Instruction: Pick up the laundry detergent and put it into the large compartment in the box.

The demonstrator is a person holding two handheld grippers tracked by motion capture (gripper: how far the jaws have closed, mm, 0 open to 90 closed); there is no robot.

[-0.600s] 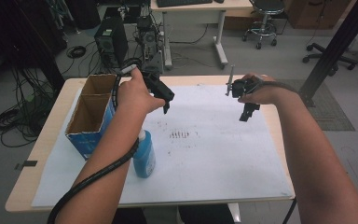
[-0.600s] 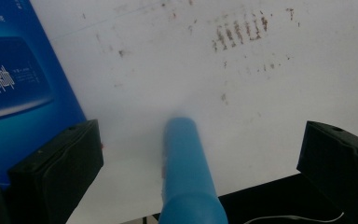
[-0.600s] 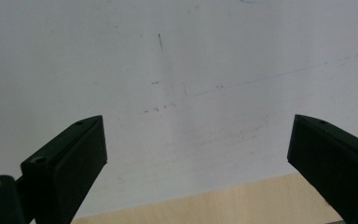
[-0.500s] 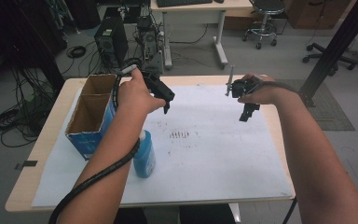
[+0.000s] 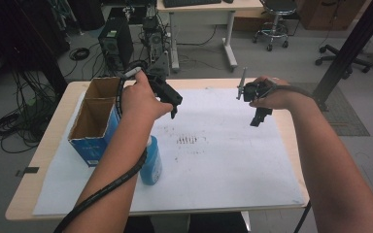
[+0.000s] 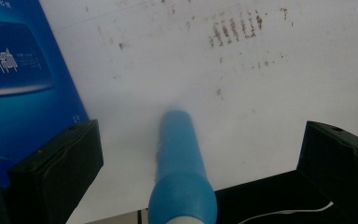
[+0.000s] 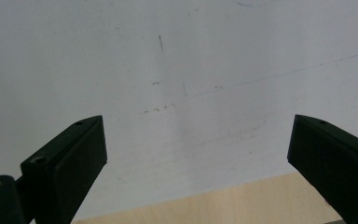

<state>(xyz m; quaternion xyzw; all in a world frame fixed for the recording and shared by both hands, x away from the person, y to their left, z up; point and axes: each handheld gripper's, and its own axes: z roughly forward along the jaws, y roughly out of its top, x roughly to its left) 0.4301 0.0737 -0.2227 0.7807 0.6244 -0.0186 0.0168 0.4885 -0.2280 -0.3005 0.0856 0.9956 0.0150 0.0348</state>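
Blue bottle (image 6: 179,168) apparently lies below, between wide-open left gripper (image 6: 200,154) jaws; right gripper (image 7: 198,154) gapes empty.

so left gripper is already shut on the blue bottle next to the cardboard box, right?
No. The left gripper is open: in the left gripper view its jaws stand wide apart, clear of the blue bottle on both sides. The bottle does stand beside the cardboard box, as the high view shows.
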